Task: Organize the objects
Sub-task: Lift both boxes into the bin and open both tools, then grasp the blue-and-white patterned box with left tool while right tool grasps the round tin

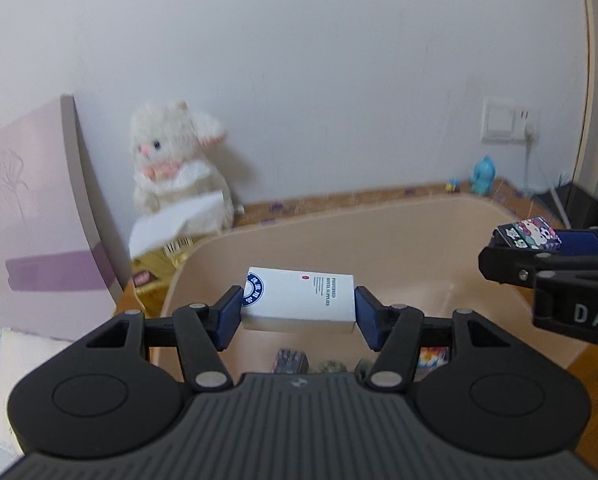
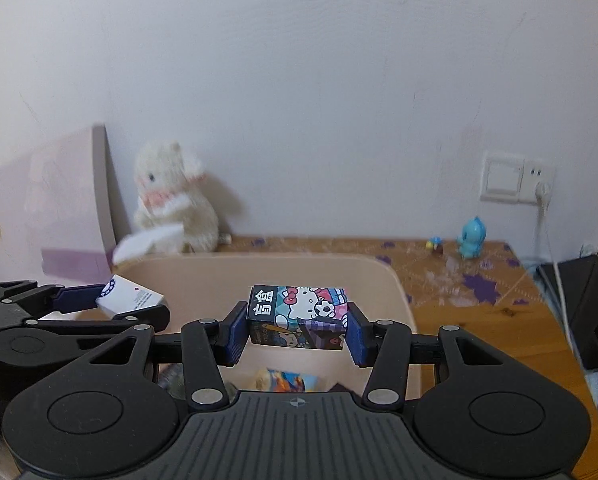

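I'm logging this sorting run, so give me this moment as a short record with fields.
left gripper: shut on white box, held above the bin
right gripper: shut on Hello Kitty box, held above the bin
beige bin: on the wooden table, small items already at its bottom
background: plush bunny, blue figurine

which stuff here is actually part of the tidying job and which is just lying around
Part of the job:
- white hotel-supplies box, held in the left claw
- Hello Kitty blind box, held in the right claw
- beige bin beneath both, a few items already inside

Just lying about:
- white plush bunny
- blue figurine
- gold box
- wall socket
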`<state>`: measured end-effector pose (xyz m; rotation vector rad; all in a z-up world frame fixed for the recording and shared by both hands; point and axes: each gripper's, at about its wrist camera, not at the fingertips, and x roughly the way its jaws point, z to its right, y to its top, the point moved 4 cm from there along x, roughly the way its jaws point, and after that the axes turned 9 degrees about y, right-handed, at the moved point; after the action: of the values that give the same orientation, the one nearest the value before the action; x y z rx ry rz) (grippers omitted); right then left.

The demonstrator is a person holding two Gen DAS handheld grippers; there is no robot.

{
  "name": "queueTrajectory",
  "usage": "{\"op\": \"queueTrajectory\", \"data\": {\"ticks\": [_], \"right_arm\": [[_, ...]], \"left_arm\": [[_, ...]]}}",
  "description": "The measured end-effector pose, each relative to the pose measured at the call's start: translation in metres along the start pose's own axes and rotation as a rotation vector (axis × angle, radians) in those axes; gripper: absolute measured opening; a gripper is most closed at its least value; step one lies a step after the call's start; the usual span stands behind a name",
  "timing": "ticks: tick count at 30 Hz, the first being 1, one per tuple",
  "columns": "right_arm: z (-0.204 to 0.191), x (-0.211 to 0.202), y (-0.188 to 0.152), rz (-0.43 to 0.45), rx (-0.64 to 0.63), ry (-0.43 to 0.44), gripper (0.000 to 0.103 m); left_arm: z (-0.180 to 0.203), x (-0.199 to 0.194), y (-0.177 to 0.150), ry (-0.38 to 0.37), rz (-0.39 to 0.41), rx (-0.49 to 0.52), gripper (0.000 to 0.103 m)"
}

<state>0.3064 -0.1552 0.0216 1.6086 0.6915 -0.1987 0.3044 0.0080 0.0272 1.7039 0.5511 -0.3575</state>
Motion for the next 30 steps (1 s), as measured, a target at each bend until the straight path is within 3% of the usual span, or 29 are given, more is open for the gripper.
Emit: {"op": "queueTrajectory", "data": {"ticks": [5,9,13,16,21,30], "right_arm": [[0.001,0.028,-0.010,-0.097,-0.039,-0.035,0.046],[0.002,0.025,-0.016,-0.102,-0.030,-0.040,0.064],[0.004,0.009,-0.013,-0.083,0.006,-0.008,0.086],[0.003,-0.009,-0.010,-0.052,0.014,0.007,0.103],[-0.002,-0.040,-0.015,-0.029,-0.002,0.029,0.103],[-0.002,-0.057,-0.064,-0.124,-0.002,0.040,0.103]], "left_arm": [[0.004,0.018,-0.011,0.000,-0.078,0.019,0.062],[0.002,0.016,-0.014,-0.013,-0.089,0.023,0.065],[-0.009,0.003,-0.010,0.001,-0.069,0.007,0.090],[-0.020,-0.012,-0.008,0.008,-0.048,0.005,0.095],[-0.039,-0.039,-0.010,0.019,-0.027,-0.006,0.098],[-0.059,-0.074,-0.042,0.011,-0.042,-0.017,0.099]]}}
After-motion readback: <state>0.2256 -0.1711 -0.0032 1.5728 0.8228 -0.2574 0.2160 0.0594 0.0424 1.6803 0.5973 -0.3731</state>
